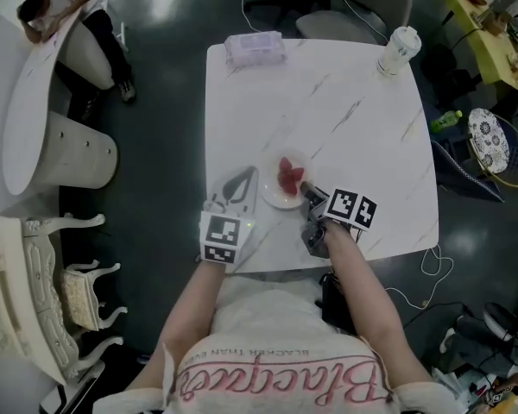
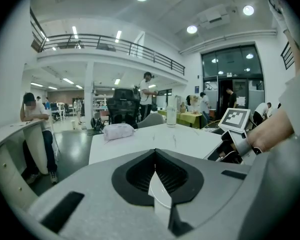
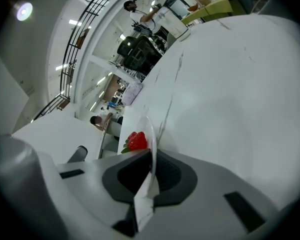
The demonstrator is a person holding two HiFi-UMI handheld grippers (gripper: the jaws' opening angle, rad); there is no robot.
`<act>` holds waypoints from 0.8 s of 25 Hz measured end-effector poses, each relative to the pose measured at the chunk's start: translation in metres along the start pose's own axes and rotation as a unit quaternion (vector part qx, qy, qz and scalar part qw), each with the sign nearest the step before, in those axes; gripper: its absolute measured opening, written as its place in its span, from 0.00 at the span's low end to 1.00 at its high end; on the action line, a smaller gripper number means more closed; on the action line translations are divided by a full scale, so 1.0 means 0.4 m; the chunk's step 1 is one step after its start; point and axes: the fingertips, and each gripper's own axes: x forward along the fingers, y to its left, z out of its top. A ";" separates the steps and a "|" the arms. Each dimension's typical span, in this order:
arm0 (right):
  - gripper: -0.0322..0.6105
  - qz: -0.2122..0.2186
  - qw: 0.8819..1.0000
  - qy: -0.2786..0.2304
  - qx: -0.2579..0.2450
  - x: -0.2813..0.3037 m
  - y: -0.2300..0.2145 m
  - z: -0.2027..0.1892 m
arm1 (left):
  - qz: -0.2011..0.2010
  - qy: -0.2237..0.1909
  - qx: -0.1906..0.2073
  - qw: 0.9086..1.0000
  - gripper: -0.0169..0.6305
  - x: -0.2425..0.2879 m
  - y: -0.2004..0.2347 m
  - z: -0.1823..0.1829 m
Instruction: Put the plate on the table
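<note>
At left, note the left hand-held gripper (image 1: 242,184) clenched on nothing, aimed across the counter (image 1: 328,102) just beside the left edge of the plate (image 1: 274,198). In the middle, see that plate with its strawberries (image 1: 289,175) low over the counter's near part, resting on it or just above, hard to tell which. At right, find the right hand-held gripper (image 1: 309,193) pinching the plate's right rim, so already at the thing; probably needs only lowering flat and letting go.
</note>
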 end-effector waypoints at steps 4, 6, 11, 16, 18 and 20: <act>0.07 -0.030 0.997 -0.014 -0.065 0.000 -0.004 0.005 | -0.001 0.006 0.002 1.000 0.03 -0.010 0.005 -0.011; 0.09 -0.046 0.995 -0.020 -0.089 -0.002 -0.009 0.010 | -0.003 0.007 0.005 1.000 0.03 -0.014 0.003 -0.012; 0.15 -0.090 0.983 -0.030 -0.158 -0.008 -0.021 0.022 | -0.009 0.007 0.009 1.000 0.03 -0.020 -0.002 -0.010; 0.22 -0.158 0.957 -0.030 -0.242 -0.014 -0.052 0.030 | -0.013 0.007 0.013 1.000 0.03 -0.022 -0.008 -0.011; 0.23 -0.168 0.952 -0.027 -0.255 -0.013 -0.061 0.028 | -0.015 0.009 0.014 1.000 0.03 -0.023 -0.010 -0.015; 0.23 -0.171 0.948 -0.026 -0.266 -0.010 -0.062 0.028 | -0.016 0.010 0.014 1.000 0.03 -0.024 -0.011 -0.018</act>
